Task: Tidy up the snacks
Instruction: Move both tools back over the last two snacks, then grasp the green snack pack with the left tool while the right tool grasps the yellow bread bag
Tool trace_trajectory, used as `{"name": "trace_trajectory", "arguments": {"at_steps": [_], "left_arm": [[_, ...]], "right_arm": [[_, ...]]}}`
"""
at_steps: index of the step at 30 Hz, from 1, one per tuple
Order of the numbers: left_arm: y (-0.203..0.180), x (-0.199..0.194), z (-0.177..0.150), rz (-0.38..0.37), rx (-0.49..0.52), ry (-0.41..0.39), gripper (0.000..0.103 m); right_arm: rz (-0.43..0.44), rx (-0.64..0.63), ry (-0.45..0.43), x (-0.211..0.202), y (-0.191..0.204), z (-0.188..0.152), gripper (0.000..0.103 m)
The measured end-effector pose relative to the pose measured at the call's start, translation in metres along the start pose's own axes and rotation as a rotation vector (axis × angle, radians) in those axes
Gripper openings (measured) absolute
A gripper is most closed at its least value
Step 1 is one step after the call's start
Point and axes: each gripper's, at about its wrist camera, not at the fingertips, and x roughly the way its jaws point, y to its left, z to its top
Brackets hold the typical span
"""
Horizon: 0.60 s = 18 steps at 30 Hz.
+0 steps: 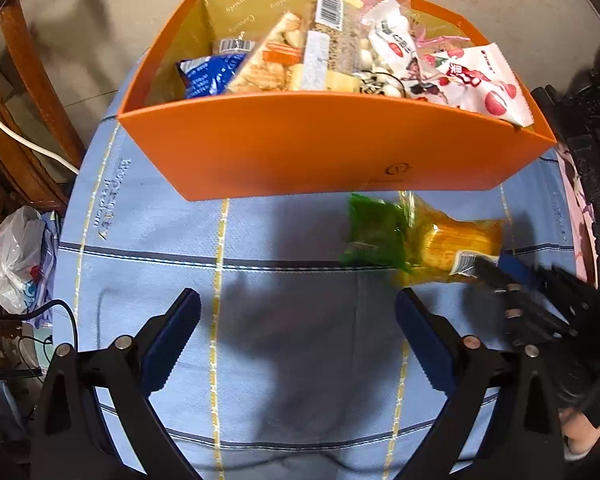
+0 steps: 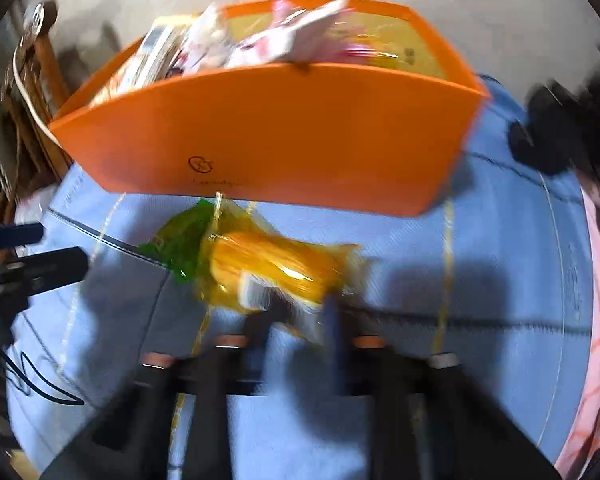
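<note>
The left gripper (image 1: 298, 312) has two black linkage arms of angular, triangulated plastic entering from the lower corners of the left wrist view. Each arm ends in a dark blue finger (image 1: 172, 340) with a serrated inner edge. Round silver pivot pins are set in the black links, two on each side near the lower left and lower right.

The right gripper (image 2: 300, 312) is of the same build: black links, a dark blue finger (image 2: 334, 332) and round metal pins with a copper tint, ranged across the lower middle of the right wrist view. Motion blur hides finer detail there. At the right edge of the left wrist view, its black links carry small round pins.
</note>
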Motion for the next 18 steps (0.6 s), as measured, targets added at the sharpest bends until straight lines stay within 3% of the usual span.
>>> {"name": "trace_trajectory", "arguments": {"at_steps": [4,5,6,8,14,18], "left_arm": [[-0.011,0.005,-0.003,-0.021,0.011,0.009,0.096],[-0.015,0.009,-0.002,-0.023,0.017,0.014,0.096],[-0.018,0.011,-0.002,-0.023,0.020,0.015,0.096],[-0.024,0.021,0.000,-0.022,0.019,0.030,0.096],[-0.030,0.046,0.015,-0.052,-0.067,0.049,0.095],[-0.036,0.066,0.023,-0.073,-0.062,0.088,0.073]], "right_arm": [[0.076,0.047,0.020,-0.014,-0.013,-0.025,0.012],[0.064,0.045,-0.003,-0.018,-0.016,-0.029,0.021],[0.054,0.034,-0.023,-0.020,-0.019,-0.031,0.045],[0.038,0.000,-0.028,-0.021,-0.018,-0.032,0.062],[0.046,-0.013,-0.031,-0.027,-0.025,-0.031,0.063],[0.053,-0.012,-0.028,-0.025,-0.026,-0.034,0.063]]}}
